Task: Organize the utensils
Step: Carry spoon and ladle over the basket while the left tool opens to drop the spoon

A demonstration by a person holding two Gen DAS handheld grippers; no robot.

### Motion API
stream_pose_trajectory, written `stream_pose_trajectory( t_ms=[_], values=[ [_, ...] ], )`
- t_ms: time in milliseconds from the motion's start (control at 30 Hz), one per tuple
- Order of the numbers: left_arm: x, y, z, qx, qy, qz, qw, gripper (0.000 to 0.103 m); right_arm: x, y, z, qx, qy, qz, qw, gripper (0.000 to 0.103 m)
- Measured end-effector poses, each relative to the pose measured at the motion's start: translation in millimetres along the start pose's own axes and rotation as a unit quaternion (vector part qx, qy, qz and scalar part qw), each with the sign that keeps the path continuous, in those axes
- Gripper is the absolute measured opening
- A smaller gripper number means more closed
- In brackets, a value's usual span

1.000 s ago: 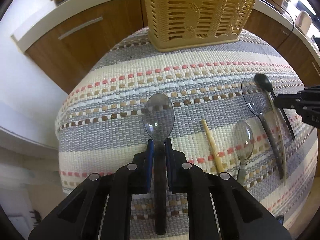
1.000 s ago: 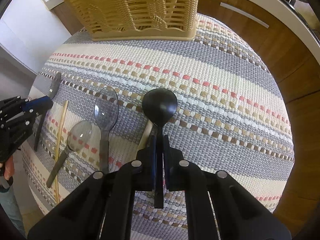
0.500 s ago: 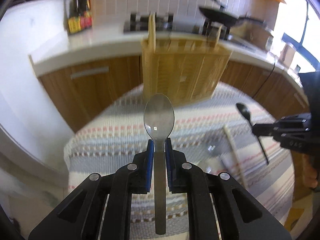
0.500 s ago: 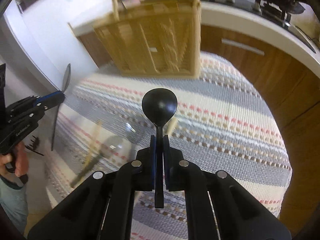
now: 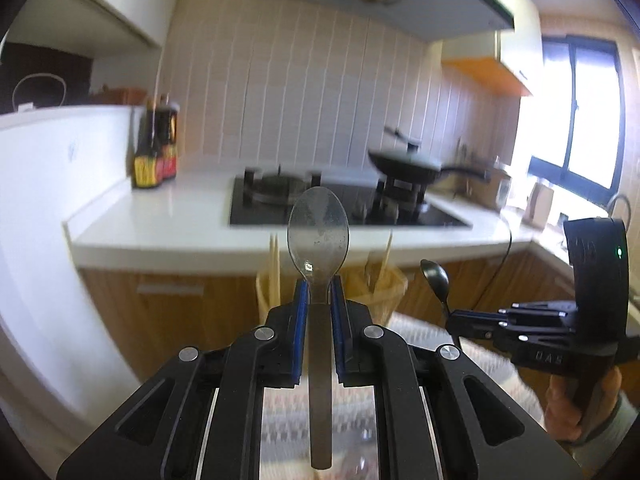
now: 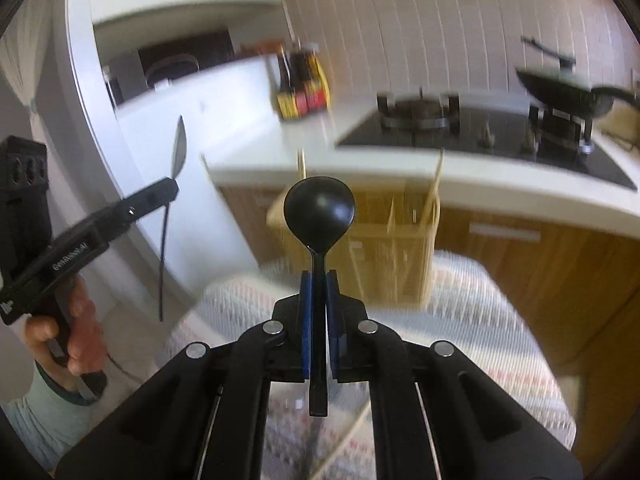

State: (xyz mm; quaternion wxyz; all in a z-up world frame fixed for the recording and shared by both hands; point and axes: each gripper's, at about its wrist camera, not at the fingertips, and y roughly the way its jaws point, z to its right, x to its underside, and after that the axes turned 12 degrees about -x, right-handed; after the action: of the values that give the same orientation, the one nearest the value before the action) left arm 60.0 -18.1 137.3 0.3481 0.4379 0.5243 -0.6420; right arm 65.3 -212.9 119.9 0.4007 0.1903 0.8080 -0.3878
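My left gripper (image 5: 319,280) is shut on the neck of a clear grey plastic spoon (image 5: 318,236), bowl pointing forward and up. My right gripper (image 6: 319,274) is shut on a black spoon (image 6: 319,208) in the same way. Both hang well above the striped woven mat (image 6: 480,304). The tan slatted utensil basket (image 6: 392,248) stands at the mat's far end, ahead of and below both spoons, with chopsticks (image 6: 435,184) upright in it. In the left wrist view the right gripper (image 5: 450,314) shows at the right with the black spoon (image 5: 435,276); in the right wrist view the left gripper (image 6: 170,188) shows at the left.
Behind the basket runs a white counter (image 5: 180,220) with a gas hob (image 5: 280,196), a black pan (image 5: 408,162) and sauce bottles (image 5: 154,148). Wooden cabinet fronts (image 6: 540,264) lie below it. A person's hand (image 6: 76,332) grips each tool handle. A white rounded wall (image 5: 36,240) stands to the left.
Both grippers have risen from the mat with their spoons and tilted up toward level. The view now takes in the counter and wall instead of the mat and the loose utensils on it.
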Motion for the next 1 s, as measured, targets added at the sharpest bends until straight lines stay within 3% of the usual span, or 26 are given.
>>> stream_pose_trajectory(
  t_ms=[233,400,600,1000],
  values=[
    [-36,37,2,0.032,-0.021,0.058,0.9976,0.010,-49,4,23,0.017,-0.002,0.090,0.996,0.005],
    [-41,79,4,0.024,-0.027,0.080,0.9961,0.010,-68,22,45,0.049,0.005,0.130,0.990,0.005],
    [-29,113,2,0.002,-0.019,0.102,0.9946,0.010,-65,58,69,0.099,-0.001,0.154,0.983,0.005],
    [-6,137,-4,-0.006,-0.028,0.105,0.9941,0.010,-40,91,86,0.121,-0.009,0.166,0.979,0.005]
  ],
)
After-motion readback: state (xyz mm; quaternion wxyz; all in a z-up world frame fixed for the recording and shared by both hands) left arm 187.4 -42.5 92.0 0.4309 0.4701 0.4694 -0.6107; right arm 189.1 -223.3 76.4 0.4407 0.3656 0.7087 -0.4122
